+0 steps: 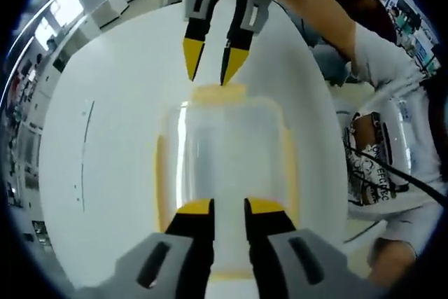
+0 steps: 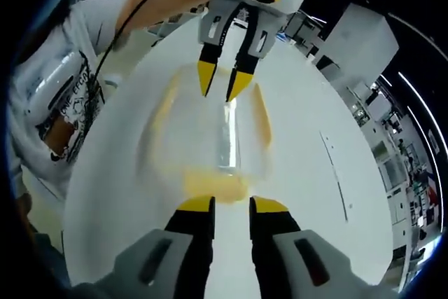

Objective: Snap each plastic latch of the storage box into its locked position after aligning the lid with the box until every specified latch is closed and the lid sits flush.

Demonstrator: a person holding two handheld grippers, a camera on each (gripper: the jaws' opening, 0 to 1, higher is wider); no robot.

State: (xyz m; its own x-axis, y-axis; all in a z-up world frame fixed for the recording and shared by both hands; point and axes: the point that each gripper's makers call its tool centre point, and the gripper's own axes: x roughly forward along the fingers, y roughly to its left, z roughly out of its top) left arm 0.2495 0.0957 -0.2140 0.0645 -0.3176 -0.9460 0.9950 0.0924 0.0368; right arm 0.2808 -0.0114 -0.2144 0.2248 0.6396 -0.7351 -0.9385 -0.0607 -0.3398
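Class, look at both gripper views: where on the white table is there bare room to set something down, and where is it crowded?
Free: the white table on both long sides of the storage box. Crowded: both short ends, where the left gripper and right gripper meet the yellow latches.

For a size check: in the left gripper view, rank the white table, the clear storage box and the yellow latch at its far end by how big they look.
1. White table, largest by far.
2. Storage box, covering the table's middle.
3. Yellow latch, a small tab just under the right gripper, smallest; it lies farthest from the camera, so it may look smaller than it is.
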